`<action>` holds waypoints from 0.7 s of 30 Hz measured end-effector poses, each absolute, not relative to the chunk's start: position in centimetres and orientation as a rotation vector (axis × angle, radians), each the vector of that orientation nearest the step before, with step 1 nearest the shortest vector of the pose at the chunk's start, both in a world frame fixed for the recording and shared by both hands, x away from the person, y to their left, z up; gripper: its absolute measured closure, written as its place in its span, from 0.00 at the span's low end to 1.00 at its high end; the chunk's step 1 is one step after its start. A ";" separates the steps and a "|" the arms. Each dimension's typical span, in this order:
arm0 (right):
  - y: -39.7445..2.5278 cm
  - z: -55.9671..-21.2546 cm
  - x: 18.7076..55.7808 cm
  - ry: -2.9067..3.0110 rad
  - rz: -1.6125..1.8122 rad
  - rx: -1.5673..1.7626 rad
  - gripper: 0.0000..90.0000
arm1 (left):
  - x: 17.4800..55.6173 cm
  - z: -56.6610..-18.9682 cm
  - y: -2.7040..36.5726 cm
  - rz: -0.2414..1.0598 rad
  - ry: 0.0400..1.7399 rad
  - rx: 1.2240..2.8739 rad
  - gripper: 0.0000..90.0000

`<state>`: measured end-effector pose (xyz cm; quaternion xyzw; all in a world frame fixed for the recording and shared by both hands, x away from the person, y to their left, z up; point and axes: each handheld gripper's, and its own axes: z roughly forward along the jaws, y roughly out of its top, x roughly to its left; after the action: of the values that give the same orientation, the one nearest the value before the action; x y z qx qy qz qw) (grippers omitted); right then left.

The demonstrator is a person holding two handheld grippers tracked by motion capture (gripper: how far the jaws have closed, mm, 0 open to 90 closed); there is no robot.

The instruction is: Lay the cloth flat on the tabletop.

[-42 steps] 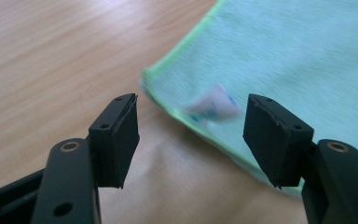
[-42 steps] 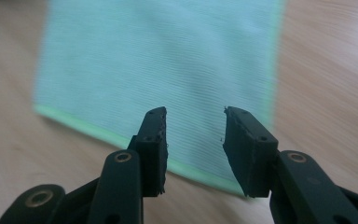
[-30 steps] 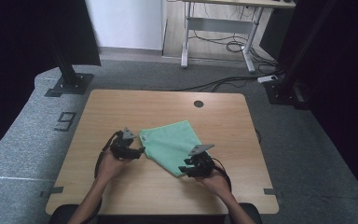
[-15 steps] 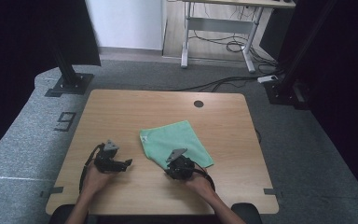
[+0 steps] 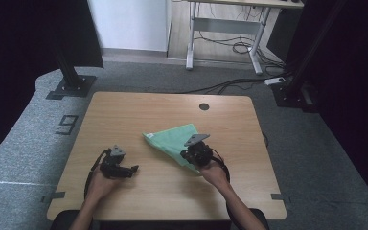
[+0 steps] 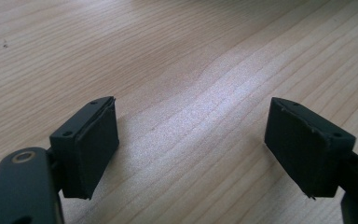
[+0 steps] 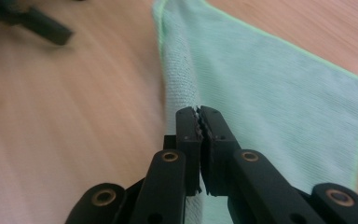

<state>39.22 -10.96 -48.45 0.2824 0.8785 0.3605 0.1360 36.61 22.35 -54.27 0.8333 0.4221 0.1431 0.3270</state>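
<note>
**Right claw pinches the green cloth's edge; left claw waits wide open**

The wooden table [image 5: 139,115] is bare around the work, apart from a round hole [image 5: 204,106] near its far edge; nothing blocks either claw. The green cloth [image 5: 172,138] lies folded at mid-table, a pale mint weave with a brighter hem, its near edge lifted into a ridge. The right gripper [image 7: 199,122] has its jaws closed on that ridge. The left gripper [image 6: 191,140], jaws spread wide and holding nothing, hovers over bare wood, well apart from the cloth.
</note>
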 end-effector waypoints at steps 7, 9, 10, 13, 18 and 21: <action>-12.8 -51.1 41.7 2.566 0.998 0.930 0.92 | 36.6 -54.4 22.1 0.391 1.092 2.185 0.19; -13.0 -52.0 42.0 2.572 0.976 0.956 0.89 | 36.6 -54.4 22.1 0.395 1.089 2.185 0.19; -13.1 -52.4 42.2 2.573 0.962 0.962 0.87 | 36.6 -54.4 22.1 0.396 1.084 2.189 0.19; -13.5 -53.3 42.7 2.560 0.967 0.992 0.80 | 36.6 -54.5 22.0 0.404 1.079 2.193 0.19; -14.3 -53.3 43.2 2.525 0.978 1.014 0.66 | 36.8 -54.5 22.0 0.397 1.065 2.198 0.19; -14.8 -53.4 43.3 2.496 1.013 1.076 0.61 | 36.8 -54.5 22.2 0.398 1.055 2.199 0.19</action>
<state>43.32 -14.81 -53.36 0.3683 0.8542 0.3468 0.1202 36.80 22.20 -54.53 0.8403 0.4031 0.1521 0.3290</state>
